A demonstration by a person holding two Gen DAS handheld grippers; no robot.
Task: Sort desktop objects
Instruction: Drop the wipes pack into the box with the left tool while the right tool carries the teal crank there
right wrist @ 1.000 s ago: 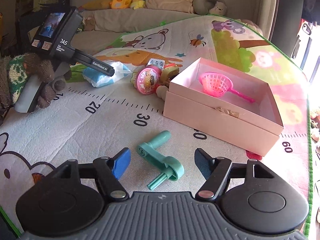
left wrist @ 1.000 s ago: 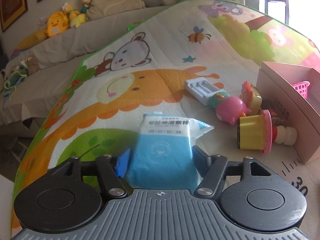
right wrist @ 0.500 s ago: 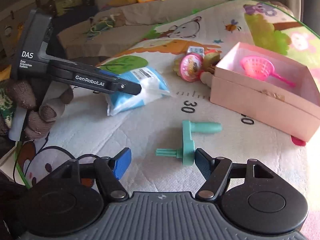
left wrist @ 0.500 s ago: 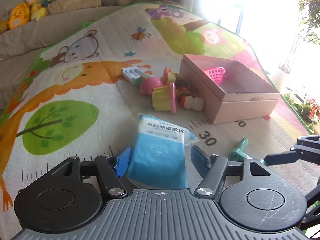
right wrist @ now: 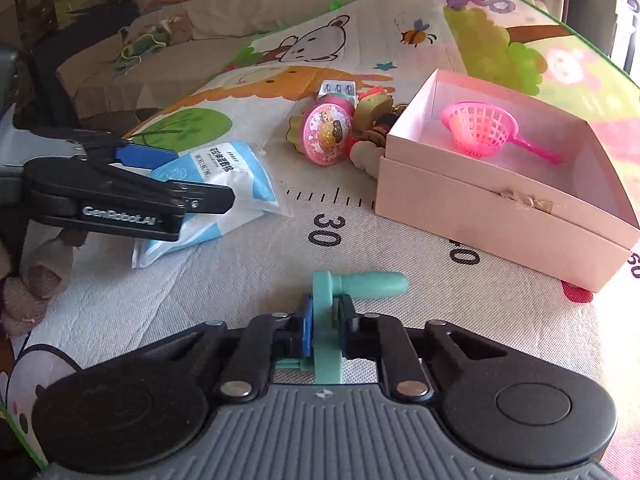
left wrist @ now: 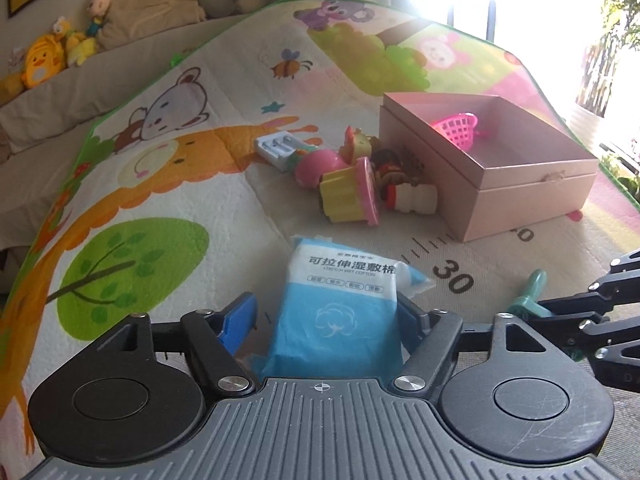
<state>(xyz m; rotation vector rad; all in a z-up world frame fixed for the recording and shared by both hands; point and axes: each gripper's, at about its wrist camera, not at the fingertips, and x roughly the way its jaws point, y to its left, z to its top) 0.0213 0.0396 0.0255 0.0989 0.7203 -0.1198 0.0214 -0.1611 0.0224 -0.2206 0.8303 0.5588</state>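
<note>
A blue and white wet-cotton pack [left wrist: 340, 292] lies on the play mat between the fingers of my left gripper [left wrist: 324, 312]. Its jaws are closing, and a gap still shows between the left pad [left wrist: 240, 320] and the pack. From the right wrist view the left gripper [right wrist: 204, 180] straddles the pack [right wrist: 224, 176]. My right gripper [right wrist: 324, 320] is shut on a teal crank handle [right wrist: 360, 284], low over the mat. That crank [left wrist: 534, 284] and the right gripper [left wrist: 556, 320] show at the left view's right edge.
An open pink box [right wrist: 480, 220] holds a pink net basket [right wrist: 480, 128] at the right. Beside it lie a pile of small toys [right wrist: 328, 132] and a white charger [right wrist: 338, 89]. A gloved hand [right wrist: 36, 280] holds the left gripper. A sofa with plush toys stands behind.
My right gripper has shut on the teal crank, which stood between its open fingers before. The left view swung right toward the pink box, and its jaws loosened off the pack.
</note>
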